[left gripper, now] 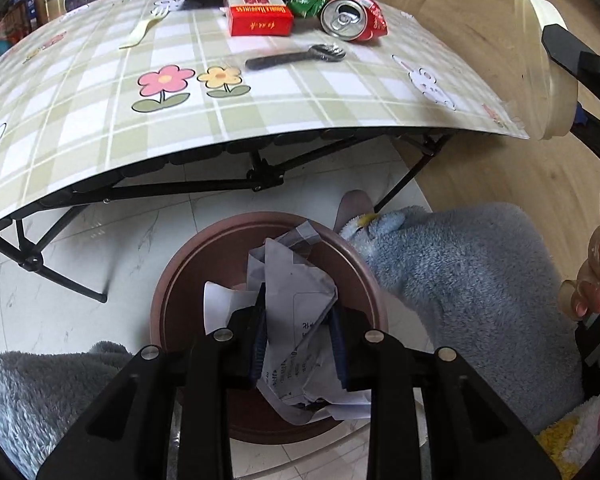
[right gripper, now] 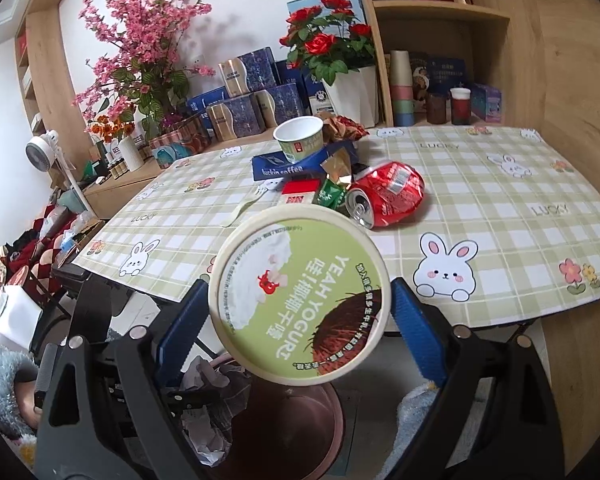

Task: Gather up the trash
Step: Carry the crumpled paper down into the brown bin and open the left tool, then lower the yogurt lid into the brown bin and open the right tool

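Clearly, the left gripper (left gripper: pixel 298 336) has its blue-padded jaws pinching a crumpled sheet of white printed paper (left gripper: pixel 296 300), held directly over the round brown plastic bin (left gripper: pixel 168 300) so that letting go would, I judge, drop it inside. The right gripper (right gripper: pixel 296 312) stands with jaws spread wide, clamped on the rim of a round paper yogurt lid with a green label (right gripper: pixel 300 300), tilted just above the bin, presumably waiting its turn. On the table above the bin, more trash lies: a crushed red drink can (left gripper: pixel 354 16), a red cardboard packet (left gripper: pixel 258 12), a black plastic spoon (left gripper: pixel 296 57). Only the right wrist view shows the white paper cup (right gripper: pixel 300 138); only the left shows the bin's full rim.
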Available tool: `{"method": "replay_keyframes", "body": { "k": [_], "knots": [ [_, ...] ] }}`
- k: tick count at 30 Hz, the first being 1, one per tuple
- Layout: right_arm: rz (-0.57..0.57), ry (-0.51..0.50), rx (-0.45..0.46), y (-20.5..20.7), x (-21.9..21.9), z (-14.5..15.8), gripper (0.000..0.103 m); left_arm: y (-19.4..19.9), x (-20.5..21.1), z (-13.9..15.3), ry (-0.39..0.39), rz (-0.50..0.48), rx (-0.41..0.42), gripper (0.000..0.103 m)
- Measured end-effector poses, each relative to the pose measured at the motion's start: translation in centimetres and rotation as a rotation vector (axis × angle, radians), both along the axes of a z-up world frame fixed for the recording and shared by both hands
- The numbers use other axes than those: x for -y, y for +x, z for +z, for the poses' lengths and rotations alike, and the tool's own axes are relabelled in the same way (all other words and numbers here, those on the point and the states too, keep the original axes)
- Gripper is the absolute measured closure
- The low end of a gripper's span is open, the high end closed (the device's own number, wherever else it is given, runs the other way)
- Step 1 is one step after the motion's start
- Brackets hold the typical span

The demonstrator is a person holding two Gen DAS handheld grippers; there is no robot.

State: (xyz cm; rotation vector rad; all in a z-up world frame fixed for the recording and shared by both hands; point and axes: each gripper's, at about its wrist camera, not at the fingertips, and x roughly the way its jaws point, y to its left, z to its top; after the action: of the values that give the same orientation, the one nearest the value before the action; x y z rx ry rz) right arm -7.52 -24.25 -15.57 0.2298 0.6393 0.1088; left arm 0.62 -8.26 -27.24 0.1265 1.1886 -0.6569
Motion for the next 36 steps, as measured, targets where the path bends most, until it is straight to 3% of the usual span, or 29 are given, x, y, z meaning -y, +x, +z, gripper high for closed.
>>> {"method": "replay_keyframes", "body": {
  "k": [3,6,8,10,13,19,24,28,30,36],
  "knots": [
    [-0.005,0.012,-0.010,0.4,0.5,-0.5,0.014,0.2,0.4,-0.2,0.003,-0.009,-0.011,0.076],
    [-0.009,0.018,-0.017,0.6,1.0,-1.0,0.014,0.7,0.9,0.1,-0.032,-0.018,-0.021,0.070],
    [-0.015,0.027,-0.028,0.7,1.3,-1.4,0.014,0.9,1.3,0.4,-0.060,-0.027,-0.026,0.053],
    [-0.022,0.038,-0.038,0.8,1.6,-1.8,0.014,1.0,1.3,1.0,-0.076,-0.019,0.013,0.027],
    [-0.029,0.042,-0.045,0.9,1.9,-2.0,0.014,1.0,0.6,3.0,-0.092,0.014,0.127,0.018],
    [0.005,0.023,-0.067,1.2,0.8,-2.5,0.014,1.3,-2.6,7.8,-0.094,0.133,0.340,0.010],
    [0.042,0.010,-0.095,1.6,-0.4,-3.1,0.014,1.2,-6.5,10.9,-0.040,0.234,0.511,0.006],
    [0.077,0.006,-0.134,1.8,-1.6,-3.9,0.014,0.6,-9.3,11.4,-0.030,0.318,0.572,0.006],
    [0.099,0.003,-0.164,2.0,-2.5,-4.6,0.014,-0.1,-10.8,11.7,-0.063,0.370,0.599,0.006],
    [0.174,-0.011,-0.246,2.7,-5.1,-6.4,0.014,-1.8,-12.4,11.3,-0.071,0.399,0.631,0.006]
  ]
}}
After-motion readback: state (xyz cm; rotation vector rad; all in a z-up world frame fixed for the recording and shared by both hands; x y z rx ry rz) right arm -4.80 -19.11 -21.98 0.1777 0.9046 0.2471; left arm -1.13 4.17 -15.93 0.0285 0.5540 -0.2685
